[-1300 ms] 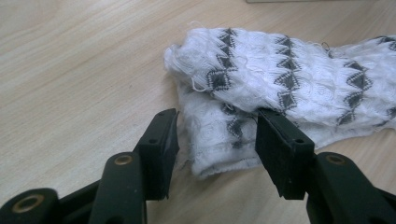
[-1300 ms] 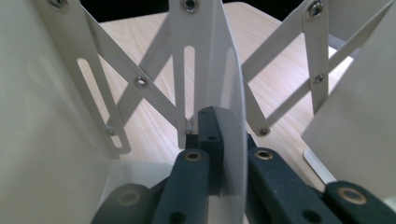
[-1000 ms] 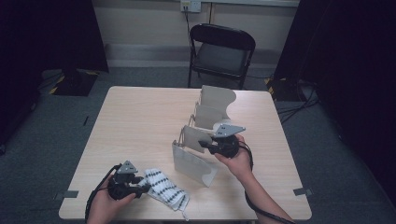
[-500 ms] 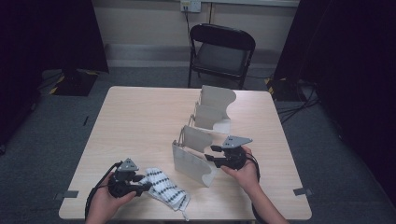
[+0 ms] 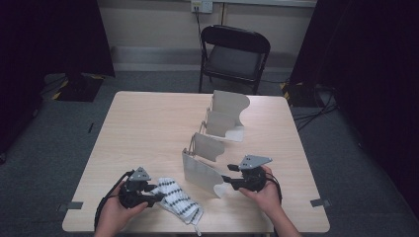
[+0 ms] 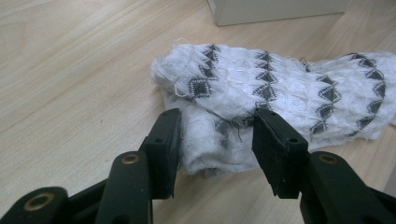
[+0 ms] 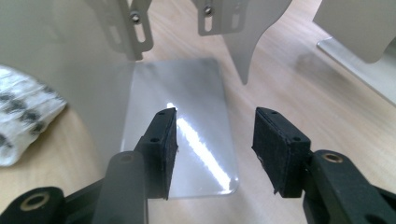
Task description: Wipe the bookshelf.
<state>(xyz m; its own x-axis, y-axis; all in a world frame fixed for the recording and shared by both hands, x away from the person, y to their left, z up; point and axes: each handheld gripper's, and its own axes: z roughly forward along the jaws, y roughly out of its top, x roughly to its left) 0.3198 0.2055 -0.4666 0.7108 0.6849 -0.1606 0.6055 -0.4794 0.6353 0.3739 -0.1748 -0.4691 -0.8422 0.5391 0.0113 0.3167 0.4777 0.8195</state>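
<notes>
From above, the left gripper (image 5: 157,197) meets the near end of a white patterned sock (image 5: 179,201) lying at the bench's (image 5: 143,128) front edge, beside a metal divider rack (image 5: 202,170). The left gripper view shows its fingers (image 6: 164,149) pinching the sock's folded end. The right gripper's (image 5: 226,179) fingers (image 7: 161,149), just opening, stand spread with nothing between them over the rack's shiny base plate (image 7: 187,121).

The folded cloth (image 5: 179,201) lies on the table (image 5: 148,128) at its near edge, left of the metal dividers (image 5: 200,170).
</notes>
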